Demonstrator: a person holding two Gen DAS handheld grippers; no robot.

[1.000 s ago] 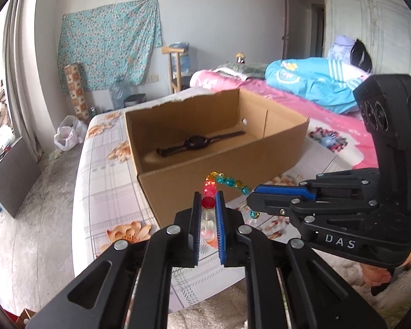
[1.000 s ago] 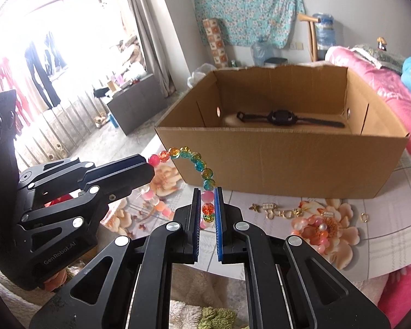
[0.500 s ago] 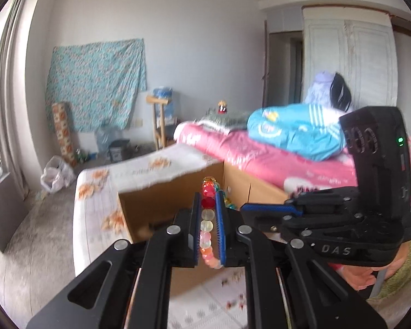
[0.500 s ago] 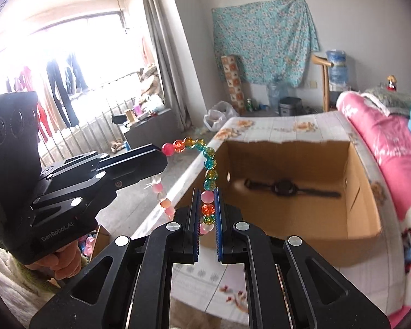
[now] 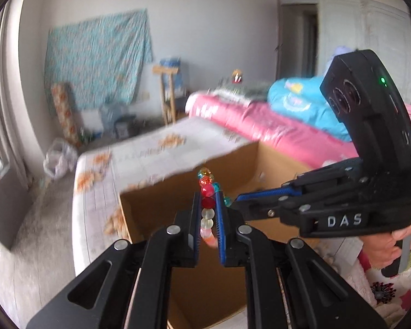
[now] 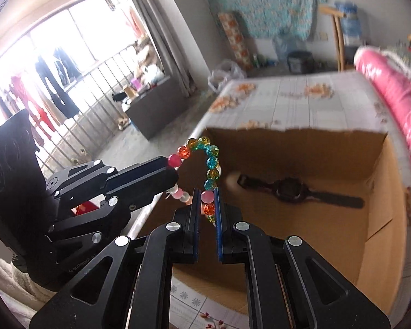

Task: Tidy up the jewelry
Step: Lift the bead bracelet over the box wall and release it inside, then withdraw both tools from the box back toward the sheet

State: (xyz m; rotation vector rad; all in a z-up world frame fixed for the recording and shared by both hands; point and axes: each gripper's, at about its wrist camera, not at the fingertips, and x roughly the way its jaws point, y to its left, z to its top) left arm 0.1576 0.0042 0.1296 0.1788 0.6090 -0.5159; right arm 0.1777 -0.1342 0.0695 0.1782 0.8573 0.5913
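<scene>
A bracelet of coloured beads [image 6: 209, 161] arches in the air between both grippers. My left gripper [image 5: 207, 205] is shut on its red and pale beads [image 5: 207, 209]. My right gripper [image 6: 207, 201] is shut on its pink and orange beads. Each gripper appears in the other's view: the right gripper [image 5: 241, 200] on the right, the left gripper [image 6: 175, 166] on the left. Both hang over the near left part of an open cardboard box [image 6: 342, 235]. A black wristwatch [image 6: 290, 190] lies on the box floor.
The box stands on a bed with a flowered white sheet [image 6: 301, 101]. A pink quilt [image 5: 274, 128] and blue bedding [image 5: 298, 101] lie to the right. A hand [image 5: 383, 249] grips the right tool's handle. Floor and a window are on the left.
Both grippers rose together with the bracelet from the sheet in front of the box and moved forward over its near wall, above the box opening. Both stayed shut.
</scene>
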